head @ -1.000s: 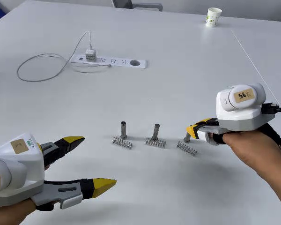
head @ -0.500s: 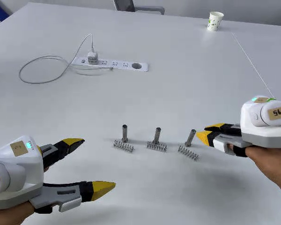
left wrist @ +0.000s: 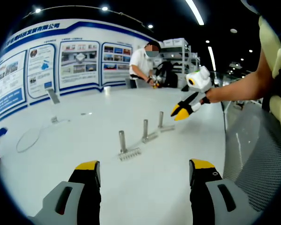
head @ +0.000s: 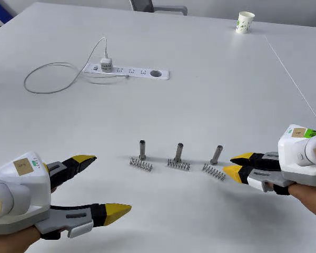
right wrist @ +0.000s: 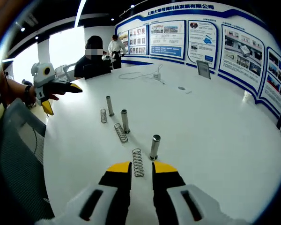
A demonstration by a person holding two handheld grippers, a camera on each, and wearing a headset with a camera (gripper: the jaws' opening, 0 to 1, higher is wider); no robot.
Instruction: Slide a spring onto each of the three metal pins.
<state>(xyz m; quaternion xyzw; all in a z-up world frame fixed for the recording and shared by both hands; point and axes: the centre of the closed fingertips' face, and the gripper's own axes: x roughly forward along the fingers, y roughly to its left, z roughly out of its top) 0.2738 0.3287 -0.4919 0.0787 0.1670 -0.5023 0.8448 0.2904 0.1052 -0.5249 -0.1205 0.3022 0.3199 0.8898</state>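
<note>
Three metal pins stand upright in a row on a white table (head: 210, 95), each with a spring lying flat on the tabletop just in front of its base, none threaded on. In the head view they run from the left pin (head: 142, 149) and left spring (head: 141, 164), through the middle pin (head: 178, 152) and middle spring (head: 178, 165), to the right pin (head: 217, 154) and right spring (head: 213, 172).

The right gripper (head: 231, 164), held in a hand at the frame's right edge, lies low and nearly level over the table. It points left, its yellow tips just beside the outer end of the right spring without touching it. Its own view shows the jaws only narrowly parted and holding nothing, with that spring (right wrist: 138, 162) lined up in the gap and its pin (right wrist: 154, 146) just beyond.

The left gripper (head: 110, 183), gripped at the near left corner, points right across the table with its jaws spread wide and empty, well apart from the row. In its own view the three pins recede away from it, the nearest (left wrist: 122, 141) straight ahead.

Farther back on the table lie a power strip (head: 127, 70) with a plugged-in charger and a looped white cable (head: 47, 79). A paper cup (head: 245, 22) stands near the far edge.
</note>
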